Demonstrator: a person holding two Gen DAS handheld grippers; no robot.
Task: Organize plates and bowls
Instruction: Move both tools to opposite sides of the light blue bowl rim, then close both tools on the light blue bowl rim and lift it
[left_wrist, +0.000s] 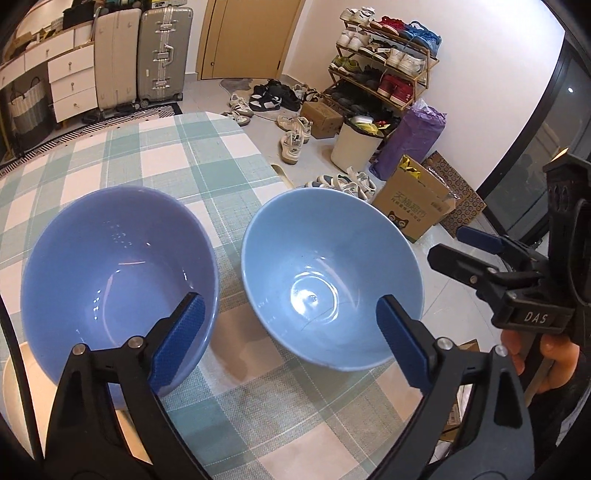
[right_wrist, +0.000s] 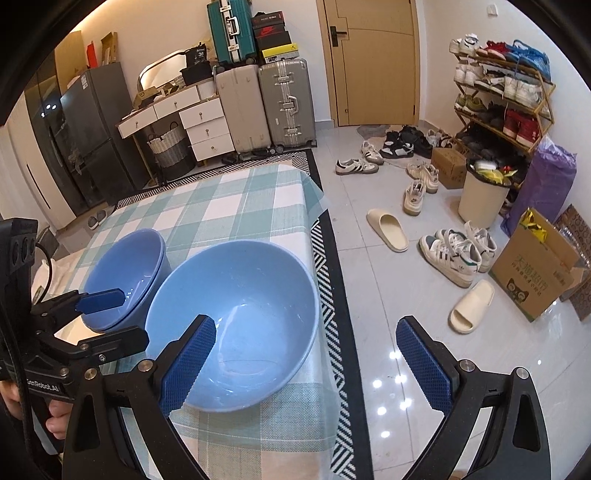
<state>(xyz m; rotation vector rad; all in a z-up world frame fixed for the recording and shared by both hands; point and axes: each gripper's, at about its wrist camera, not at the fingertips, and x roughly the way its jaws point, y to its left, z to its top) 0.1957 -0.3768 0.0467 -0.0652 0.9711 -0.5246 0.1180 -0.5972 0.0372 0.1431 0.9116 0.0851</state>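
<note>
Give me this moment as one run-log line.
left gripper: open, empty | right gripper: open, empty | periwinkle bowl, light blue bowl: side by side on checked tablecloth, unstacked

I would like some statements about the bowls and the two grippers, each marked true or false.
1. Two bowls stand on the checked tablecloth. True: a purple-blue bowl and a light blue bowl.
2. The light blue bowl is full of food. False: it is empty.
3. The left gripper is open. True: its pads spread over both bowls and press on nothing.
4. The right gripper is shut on the light blue bowl. False: it is open, one pad over the bowl, the other over the floor.
5. One bowl lies upside down. False: both stand upright.
</note>
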